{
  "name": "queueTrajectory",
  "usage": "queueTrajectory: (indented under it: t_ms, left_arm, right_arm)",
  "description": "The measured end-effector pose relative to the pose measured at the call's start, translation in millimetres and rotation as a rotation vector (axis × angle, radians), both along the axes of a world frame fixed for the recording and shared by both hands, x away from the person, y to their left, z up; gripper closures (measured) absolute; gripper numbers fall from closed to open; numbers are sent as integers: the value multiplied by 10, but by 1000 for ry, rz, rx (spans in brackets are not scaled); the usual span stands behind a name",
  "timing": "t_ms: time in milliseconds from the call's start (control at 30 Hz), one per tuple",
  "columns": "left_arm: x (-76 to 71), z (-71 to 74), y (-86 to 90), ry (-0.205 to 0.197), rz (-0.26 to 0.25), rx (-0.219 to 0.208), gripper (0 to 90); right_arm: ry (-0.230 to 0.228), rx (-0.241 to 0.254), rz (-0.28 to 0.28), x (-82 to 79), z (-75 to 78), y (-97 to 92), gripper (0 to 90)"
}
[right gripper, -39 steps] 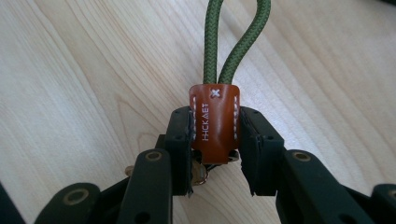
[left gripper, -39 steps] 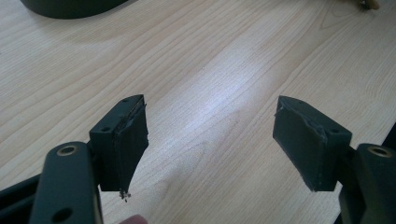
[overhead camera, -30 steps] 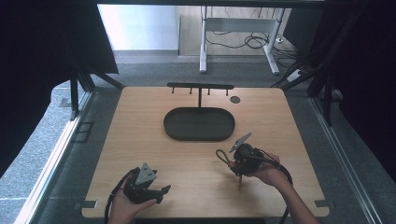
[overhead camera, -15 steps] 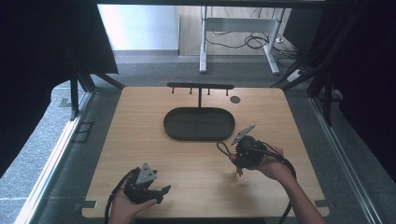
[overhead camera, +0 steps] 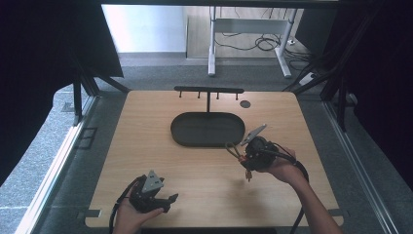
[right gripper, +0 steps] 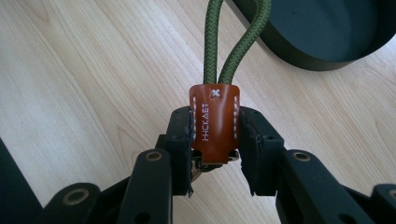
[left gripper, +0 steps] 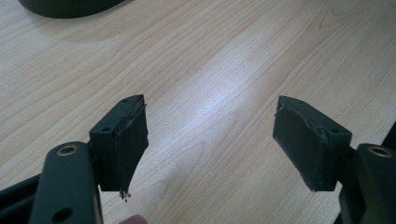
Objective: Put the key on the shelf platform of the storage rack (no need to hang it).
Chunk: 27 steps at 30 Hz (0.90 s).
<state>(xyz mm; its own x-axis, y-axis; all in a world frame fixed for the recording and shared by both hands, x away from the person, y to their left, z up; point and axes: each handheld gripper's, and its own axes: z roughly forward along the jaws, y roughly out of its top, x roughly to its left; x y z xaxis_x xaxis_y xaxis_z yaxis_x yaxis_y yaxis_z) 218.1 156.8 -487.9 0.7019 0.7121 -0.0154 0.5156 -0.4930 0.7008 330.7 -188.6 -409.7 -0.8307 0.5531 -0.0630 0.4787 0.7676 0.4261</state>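
1. Right gripper: jaws pinched from both sides on the brown leather tab of a keychain, white stitching and stamped lettering facing the camera.
2. From the tab, a green cord loop rising away from the jaws, toward the rim of the dark oval tray.
3. In the high view, right gripper held above the wooden table, just off the tray's near right corner, with the cord loop sticking out toward the tray and a small part dangling beneath.
4. Left gripper: jaws spread wide, nothing between them, bare tabletop in front; in the high view resting low at the near left edge, well apart from the keychain.
5. Farther out: a black rack with small hooks standing at the tray's far side.
6. Step in hand, as judged: keychain gripped and lifted clear of the table, carried toward tray or rack; not yet placed.
7. Next move, as judged: either lowering over the tray and letting go, or, for hanging, aiming the open loop onto one hook, which calls for a steady wrist and a loop held open and facing the rack.
8. Risk: loop swinging or twisting shut on approach.
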Motion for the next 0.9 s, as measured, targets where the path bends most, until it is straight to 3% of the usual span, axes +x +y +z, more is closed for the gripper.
queueTrajectory:
  t_ms: [900]
  left_arm:
    - [9, -16, 3, 5, 2, 1, 269]
  right_arm:
    - [-13, 6, -3, 171, 79, 106, 668]
